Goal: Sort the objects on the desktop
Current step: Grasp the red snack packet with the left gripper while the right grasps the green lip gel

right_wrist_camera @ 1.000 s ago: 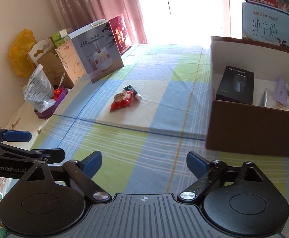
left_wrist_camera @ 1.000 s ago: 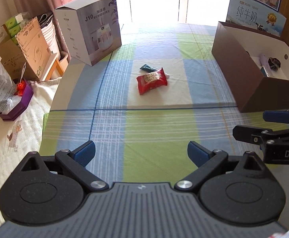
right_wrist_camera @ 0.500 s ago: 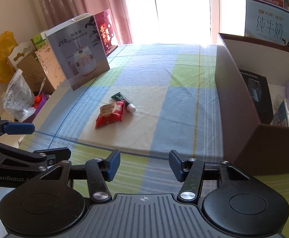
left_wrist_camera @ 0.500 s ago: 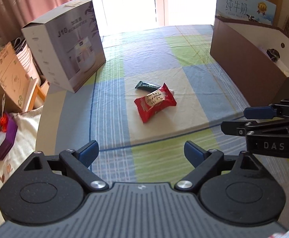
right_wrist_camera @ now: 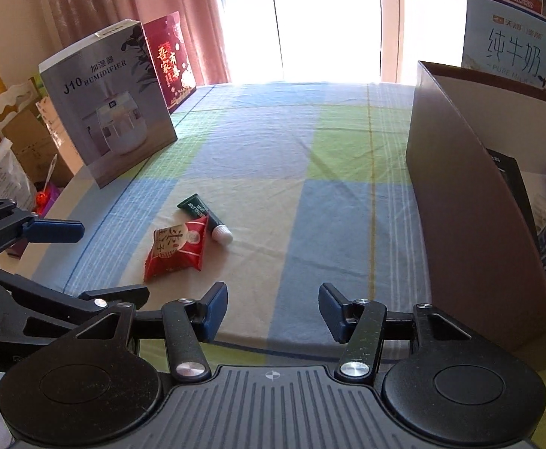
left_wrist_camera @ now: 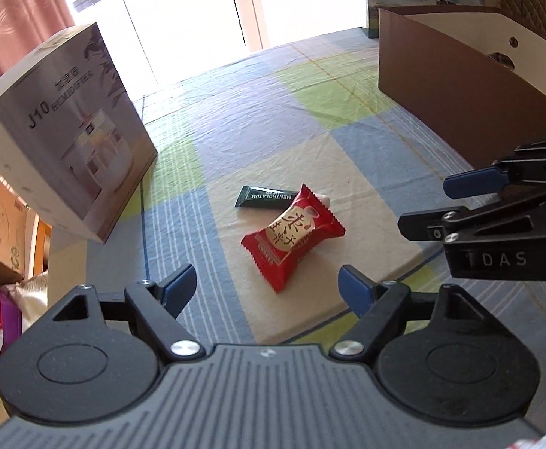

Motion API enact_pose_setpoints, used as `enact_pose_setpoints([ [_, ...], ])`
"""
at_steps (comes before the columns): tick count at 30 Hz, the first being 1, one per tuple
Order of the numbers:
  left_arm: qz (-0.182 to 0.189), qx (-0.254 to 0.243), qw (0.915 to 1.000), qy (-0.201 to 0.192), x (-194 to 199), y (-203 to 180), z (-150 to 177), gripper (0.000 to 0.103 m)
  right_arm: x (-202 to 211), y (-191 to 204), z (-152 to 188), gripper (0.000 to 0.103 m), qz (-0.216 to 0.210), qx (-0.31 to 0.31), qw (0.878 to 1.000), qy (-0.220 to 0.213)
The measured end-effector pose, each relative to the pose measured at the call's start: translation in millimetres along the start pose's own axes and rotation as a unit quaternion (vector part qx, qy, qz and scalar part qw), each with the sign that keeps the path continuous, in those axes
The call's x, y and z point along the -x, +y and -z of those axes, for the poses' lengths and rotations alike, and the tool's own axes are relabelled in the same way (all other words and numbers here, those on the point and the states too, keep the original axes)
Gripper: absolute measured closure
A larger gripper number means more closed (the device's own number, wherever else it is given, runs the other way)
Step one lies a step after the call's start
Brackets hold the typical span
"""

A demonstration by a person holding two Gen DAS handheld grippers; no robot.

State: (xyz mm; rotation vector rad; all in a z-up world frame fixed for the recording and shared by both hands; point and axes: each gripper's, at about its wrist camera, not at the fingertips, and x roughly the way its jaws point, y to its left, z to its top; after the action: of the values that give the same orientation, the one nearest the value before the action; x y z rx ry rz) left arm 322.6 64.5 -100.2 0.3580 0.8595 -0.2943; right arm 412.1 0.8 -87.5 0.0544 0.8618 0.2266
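The left tool [left_wrist_camera: 267, 286] hangs low over the checked cloth [left_wrist_camera: 366, 157] with its blue-tipped fingers [left_wrist_camera: 177, 290] spread wide and nothing between them. Just ahead of it, at about 12 o'clock in its own view, lies the red snack packet [left_wrist_camera: 293, 237], flat on a cream square of the cloth. Behind the packet, touching its far end, is a dark green tube [left_wrist_camera: 263, 197]; the tube's white cap is mostly hidden by the packet from this side.

The right tool [right_wrist_camera: 271, 310] is also empty, its fingers [right_wrist_camera: 215, 308] parted, though not as far as the left's. From its camera the packet [right_wrist_camera: 177, 249] sits at about 11 o'clock, with the tube [right_wrist_camera: 202, 215] angled away behind it and the white cap [right_wrist_camera: 223, 234] pointing toward the near side. The left tool [right_wrist_camera: 54, 230] shows at 9 o'clock in that view; the right tool [left_wrist_camera: 471, 183] shows at 3 o'clock in the left view.

A brown box [right_wrist_camera: 456, 194] stands on the surface at 2 o'clock from the right tool, well apart from the packet, with a few things inside. A grey humidifier carton [left_wrist_camera: 63, 146] stands at 10 o'clock from the left tool, near the surface's edge, and a red bag [right_wrist_camera: 170, 61] stands just behind it.
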Motion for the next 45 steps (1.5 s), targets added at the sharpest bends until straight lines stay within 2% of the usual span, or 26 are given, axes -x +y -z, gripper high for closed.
enact_pose_setpoints([
  [7,0.023,-0.060,0.9978,-0.011,-23,-2,-10,0.030,-14,-3,-3,0.050,0.007,-0.001,1.000,0.008],
  [9,0.028,-0.069,0.9971,-0.011,-29,-2,-13,0.030,-18,-4,-4,0.050,0.008,-0.001,1.000,0.009],
  [11,0.035,-0.076,0.9964,-0.010,-35,-1,-16,0.035,-22,-5,-6,0.050,0.007,-0.003,1.000,0.011],
  [14,0.047,-0.084,0.9953,-0.010,-43,0,-19,0.044,-28,-6,-9,0.050,0.007,-0.003,1.000,0.011],
  [17,0.069,-0.084,0.9940,-0.005,-50,1,-21,0.065,-34,-7,-13,0.050,0.002,-0.003,1.000,0.011],
  [18,0.072,-0.081,0.9941,-0.001,-52,1,-21,0.073,-35,-6,-14,0.050,-0.001,0.001,1.000,0.011],
  [19,0.074,-0.075,0.9945,0.000,-52,2,-20,0.076,-36,-5,-15,0.050,-0.005,0.005,1.000,0.011],
  [23,0.070,-0.029,0.9971,0.007,-47,15,-14,0.077,-42,1,-20,0.050,-0.020,0.025,0.999,0.008],
  [27,0.035,0.038,0.9983,0.027,-47,37,-9,0.077,-54,9,-23,0.050,-0.029,0.052,0.998,0.010],
  [30,0.009,0.079,0.9959,0.043,-47,53,-7,0.077,-65,14,-27,0.051,-0.035,0.069,0.997,0.009],
  [35,-0.007,0.129,0.9897,0.061,-46,68,-4,0.077,-81,26,-34,0.055,-0.043,0.110,0.993,0.006],
  [38,-0.009,0.149,0.9866,0.066,-45,71,-3,0.077,-87,32,-37,0.062,-0.044,0.139,0.989,0.002],
  [40,-0.011,0.155,0.9855,0.069,-45,71,-3,0.077,-87,35,-37,0.080,-0.053,0.156,0.986,-0.001],
  [42,-0.013,0.157,0.9849,0.071,-44,70,-2,0.077,-87,36,-36,0.089,-0.057,0.167,0.984,0.000],
  [45,-0.008,0.165,0.9833,0.076,-42,67,-1,0.077,-83,36,-33,0.090,-0.058,0.175,0.983,0.006],
])
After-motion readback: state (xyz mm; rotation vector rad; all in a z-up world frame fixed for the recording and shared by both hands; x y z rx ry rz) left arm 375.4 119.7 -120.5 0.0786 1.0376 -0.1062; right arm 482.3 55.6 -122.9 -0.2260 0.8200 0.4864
